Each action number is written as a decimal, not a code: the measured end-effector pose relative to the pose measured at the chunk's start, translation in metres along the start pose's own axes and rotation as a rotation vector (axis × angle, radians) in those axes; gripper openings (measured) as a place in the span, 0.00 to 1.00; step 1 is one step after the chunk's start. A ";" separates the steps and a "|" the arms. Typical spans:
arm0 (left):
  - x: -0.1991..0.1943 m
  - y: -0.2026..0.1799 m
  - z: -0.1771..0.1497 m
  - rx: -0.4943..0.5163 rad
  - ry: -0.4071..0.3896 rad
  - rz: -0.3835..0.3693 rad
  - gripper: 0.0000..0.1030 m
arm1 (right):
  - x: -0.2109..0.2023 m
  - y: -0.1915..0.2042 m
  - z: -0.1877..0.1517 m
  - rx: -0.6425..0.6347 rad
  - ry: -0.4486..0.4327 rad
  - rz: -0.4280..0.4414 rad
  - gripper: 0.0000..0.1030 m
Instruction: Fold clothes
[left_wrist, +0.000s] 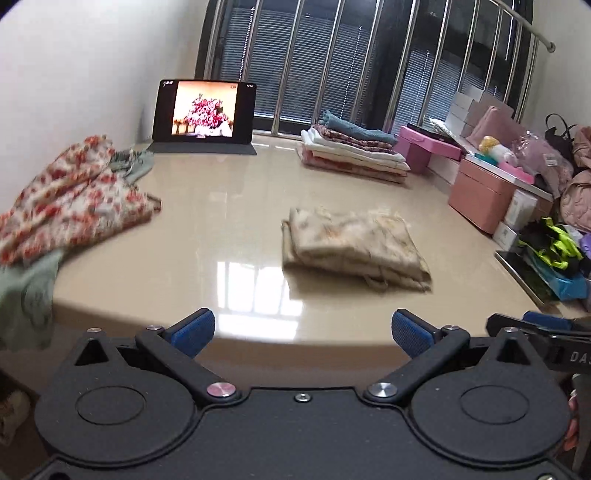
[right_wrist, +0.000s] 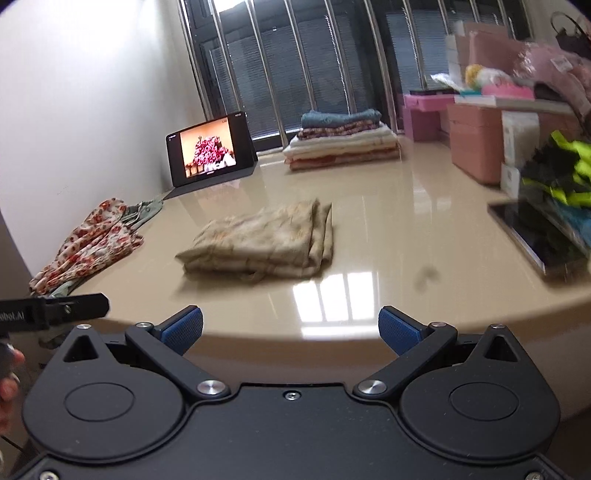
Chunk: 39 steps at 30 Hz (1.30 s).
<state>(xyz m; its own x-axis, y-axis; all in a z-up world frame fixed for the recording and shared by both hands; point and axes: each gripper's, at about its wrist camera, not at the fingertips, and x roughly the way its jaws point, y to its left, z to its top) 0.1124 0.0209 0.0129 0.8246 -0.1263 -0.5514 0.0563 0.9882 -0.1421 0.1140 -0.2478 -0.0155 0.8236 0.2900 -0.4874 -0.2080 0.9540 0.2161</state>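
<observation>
**Both tools wide and empty, folded beige garment lying on the tabletop**

The left tool (left_wrist: 303, 334) hangs at the near edge of the glossy beige tabletop (left_wrist: 221, 206) with its blue pads spread wide and nothing between them. The right tool (right_wrist: 290, 328) is held the same way, fingers far apart and empty, just beside the left one; each camera catches only a sliver of the other tool at its frame edge.

A folded beige garment (right_wrist: 258, 243) lies flat near the middle of the tabletop, apart from both tools. Its print is faint and blurred, so the pattern cannot be read. At the left edge sits an unfolded heap: a red floral garment (left_wrist: 70, 195) lying over a pale green one (left_wrist: 26, 295) that hangs off the tabletop and is partly cut by the frame.

Toward the window, a stack of folded clothes (right_wrist: 341, 142) rests on the far side, well apart from the beige piece. A tablet (left_wrist: 205, 114) stands propped near the wall, its screen lit. Pink boxes (left_wrist: 480, 192) and bags crowd the right side, smeared by motion blur in the right wrist view. A finger shows at the edge of each frame.
</observation>
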 end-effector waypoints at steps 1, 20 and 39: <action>0.006 0.001 0.008 0.003 0.005 -0.008 1.00 | 0.006 0.000 0.007 -0.013 -0.004 -0.002 0.99; 0.151 0.033 0.059 -0.283 0.096 -0.138 0.88 | 0.160 -0.023 0.077 0.075 0.124 0.034 0.99; 0.174 0.005 0.036 -0.122 0.019 -0.137 0.57 | 0.166 -0.014 0.052 0.007 0.086 0.063 0.47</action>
<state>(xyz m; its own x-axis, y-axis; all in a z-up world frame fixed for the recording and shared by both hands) 0.2764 0.0073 -0.0544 0.8032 -0.2618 -0.5351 0.0978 0.9440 -0.3151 0.2806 -0.2170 -0.0554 0.7608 0.3551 -0.5432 -0.2539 0.9331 0.2545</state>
